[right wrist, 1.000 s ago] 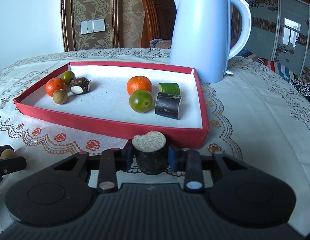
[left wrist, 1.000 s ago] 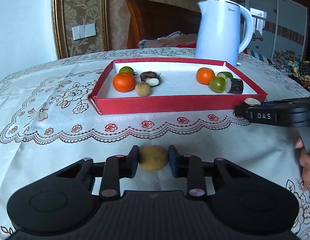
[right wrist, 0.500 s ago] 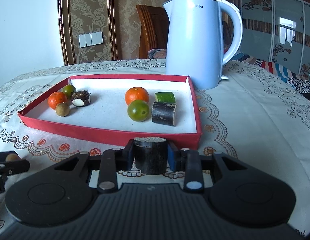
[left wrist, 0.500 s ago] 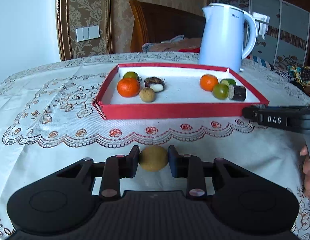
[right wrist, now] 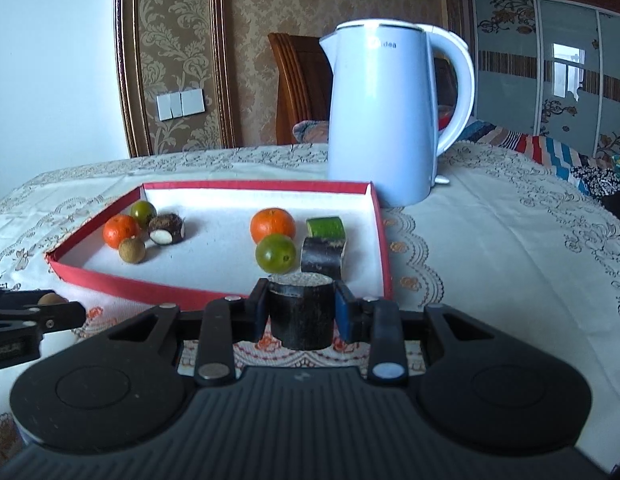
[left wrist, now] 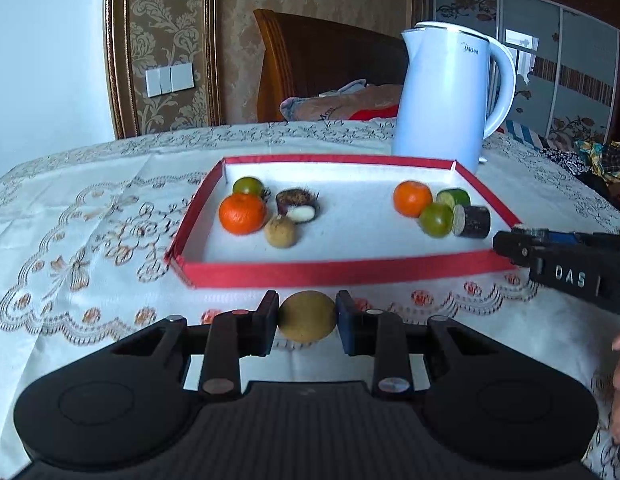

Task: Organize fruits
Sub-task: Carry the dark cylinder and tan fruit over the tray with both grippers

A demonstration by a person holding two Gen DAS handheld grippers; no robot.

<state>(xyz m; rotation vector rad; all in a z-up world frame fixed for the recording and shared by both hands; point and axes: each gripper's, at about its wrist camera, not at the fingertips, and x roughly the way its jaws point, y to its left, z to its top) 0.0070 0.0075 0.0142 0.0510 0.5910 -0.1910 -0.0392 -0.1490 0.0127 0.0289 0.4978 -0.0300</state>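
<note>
Two tools loaded, both short of the red tray (left wrist: 341,270) on the counter (left wrist: 70,248). Left tool (left wrist: 306,322) clenched on a round tan longan (left wrist: 306,322), fruit pinched at its sides between the pads, hanging over the lace cloth just before the tray's near wall. Right tool (right wrist: 301,316) clamped on a dark sugarcane chunk (right wrist: 301,316), pale cut face up, held upright, also just before the near wall, twd the tray's right end.

Inside tray, two groups well apart. Left group: orange mandarin (left wrist: 242,213), green citrus (left wrist: 248,186) behind it, opened rambutan (left wrist: 297,206) w/ white flesh showing, second longan (left wrist: 280,231) nearest the front. Right group: another mandarin (left wrist: 412,198), green citrus (left wrist: 436,219), green-skinned cane piece (left wrist: 453,198), dark cane piece (left wrist: 472,221) lying on its side. White Midea kettle (left wrist: 445,96) behind the tray's far right corner.

Step in hand, by the look of it: carry phase, both pieces gripped and clear of the cloth, not yet over the tray.

Next move prob calls for: lift over the red wall w/o clipping it; longan likely to the left group beside its twin, cane chunk likely to the right group by the other cane pieces. Needs low set-down before letting go, since the longan prob rolls; cane should sit stable on a flat end. Little free space near the right group, so approach from the front, clear of the green citrus.
</note>
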